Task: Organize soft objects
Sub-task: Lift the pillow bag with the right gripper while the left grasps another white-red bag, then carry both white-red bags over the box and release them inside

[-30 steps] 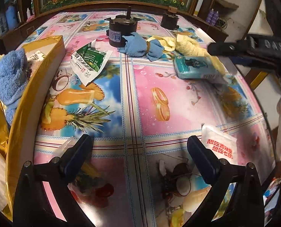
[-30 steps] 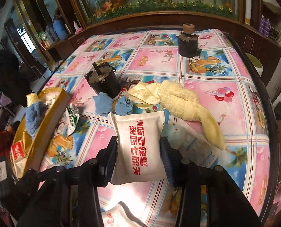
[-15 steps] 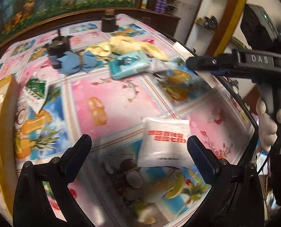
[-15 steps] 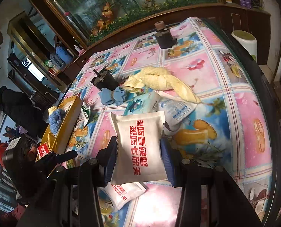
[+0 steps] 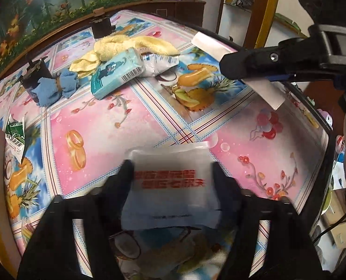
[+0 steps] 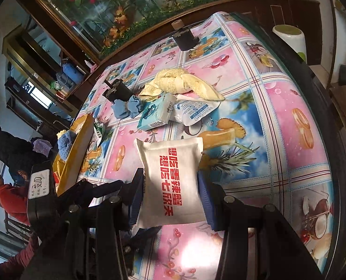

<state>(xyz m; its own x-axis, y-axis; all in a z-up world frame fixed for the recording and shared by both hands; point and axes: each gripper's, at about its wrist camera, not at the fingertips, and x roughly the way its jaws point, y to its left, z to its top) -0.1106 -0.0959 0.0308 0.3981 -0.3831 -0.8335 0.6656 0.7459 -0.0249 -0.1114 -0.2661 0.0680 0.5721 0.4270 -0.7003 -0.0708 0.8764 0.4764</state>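
Far left, gold box [image 6: 76, 150] waiting with a blue towel [image 6: 64, 143] inside. Left gripper [image 5: 171, 175] just closing, now pinching a white pouch [image 5: 170, 186] lying flat on the table [image 5: 131, 116], red lettering too blurred to read. Right gripper [image 6: 170, 186] clamped on a second white pouch [image 6: 170, 177], long axis running away from the claw, red Chinese print. Beyond, a sachet [image 6: 196, 110] marked "DESICCANT DO NOT EAT".

Black plastic left gripper [image 5: 170, 177] with blurred fingers, black right gripper [image 6: 170, 186] with blue pads, silver screws, handwritten white label at lower left
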